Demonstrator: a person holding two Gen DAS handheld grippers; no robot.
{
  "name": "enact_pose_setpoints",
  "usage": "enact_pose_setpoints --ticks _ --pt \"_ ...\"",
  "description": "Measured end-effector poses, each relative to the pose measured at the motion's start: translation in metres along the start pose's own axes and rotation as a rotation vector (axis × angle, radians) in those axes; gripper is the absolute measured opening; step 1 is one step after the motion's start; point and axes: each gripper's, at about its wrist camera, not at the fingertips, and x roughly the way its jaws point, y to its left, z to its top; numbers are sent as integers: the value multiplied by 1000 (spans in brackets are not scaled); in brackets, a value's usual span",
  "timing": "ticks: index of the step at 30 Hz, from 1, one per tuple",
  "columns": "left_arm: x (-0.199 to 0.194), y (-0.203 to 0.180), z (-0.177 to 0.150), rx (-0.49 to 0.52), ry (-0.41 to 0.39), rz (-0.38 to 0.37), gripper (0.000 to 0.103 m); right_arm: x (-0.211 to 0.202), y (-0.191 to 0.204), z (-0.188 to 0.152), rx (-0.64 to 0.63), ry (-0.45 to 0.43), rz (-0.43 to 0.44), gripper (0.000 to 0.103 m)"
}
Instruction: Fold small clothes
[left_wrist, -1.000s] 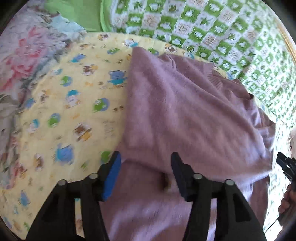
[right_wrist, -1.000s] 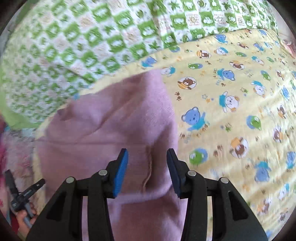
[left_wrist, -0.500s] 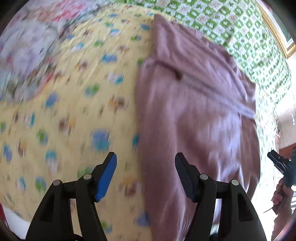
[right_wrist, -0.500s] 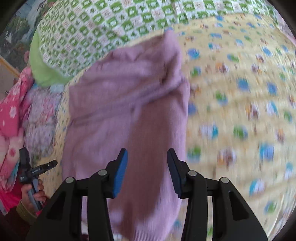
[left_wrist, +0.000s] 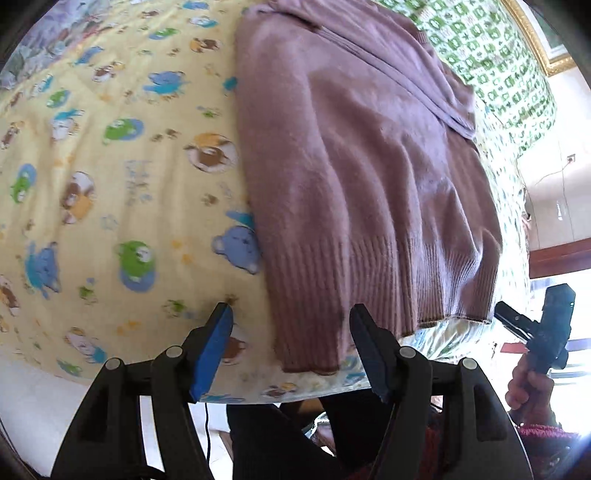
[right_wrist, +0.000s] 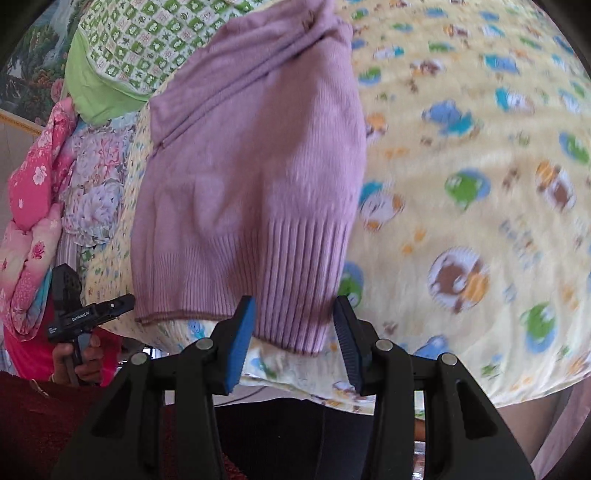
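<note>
A small mauve knit sweater (left_wrist: 362, 166) lies folded lengthwise on a yellow cartoon-animal bedspread (left_wrist: 110, 166), its ribbed hem toward me at the bed's near edge. My left gripper (left_wrist: 291, 343) is open and empty, its jaws on either side of the hem's left corner. In the right wrist view the sweater (right_wrist: 251, 166) lies the same way. My right gripper (right_wrist: 293, 328) is open and empty, its jaws on either side of the hem's right corner. Each gripper shows in the other's view, the right one (left_wrist: 532, 328) and the left one (right_wrist: 85, 314), in the person's hands.
A green-and-white checked quilt (right_wrist: 147, 40) lies at the head of the bed. Pink and floral bedding (right_wrist: 40, 184) is piled at the bed's left side. The bedspread's near edge (right_wrist: 332, 391) overhangs the bed, with the person's dark clothes just below.
Both grippers have drawn back from the middle of the sweater to its ribbed hem at the near edge of the bed. Both stayed open.
</note>
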Motion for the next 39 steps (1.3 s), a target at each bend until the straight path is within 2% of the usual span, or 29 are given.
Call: enact_pose_setpoints --ticks 4,6,8,9,10,11,13,16,20,25,28,32,35,39 --pt "17 -9 4 -19 5 14 64 13 -7 2 59 -19 46 45" --pt "20 -15 9 -9 -5 25 63 17 -17 3 127 -44 103 45" --pt "21 -20 11 11 -10 55 51 20 -26 4 194 -63 156 45" --pt "20 -22 11 33 -14 76 36 20 -27 5 202 -68 160 42" --pt "20 -23 11 53 -17 84 22 21 -27 5 198 -64 145 16" --pt "18 -23 11 64 -17 71 17 22 -24 4 191 -49 131 9" --pt "13 -27 8 91 -33 62 10 14 -22 2 169 -60 118 9" --pt "1 -36 2 143 -77 53 8 -7 -17 0 128 -89 110 9" --pt "-22 -39 -3 148 -145 -16 8 -31 -16 4 123 -135 148 8" --pt "-47 -42 16 146 -217 -66 8 -44 7 23 85 -195 208 8" --pt "-68 -52 39 155 -283 -81 8 -52 22 44 46 -237 252 8" --pt "-91 -63 83 145 -375 -98 8 -64 33 89 11 -310 298 8" --pt "-100 -71 122 144 -427 -101 7 -64 38 138 9 -369 313 8" --pt "-103 -83 176 148 -487 -84 7 -56 41 194 -9 -401 298 8"
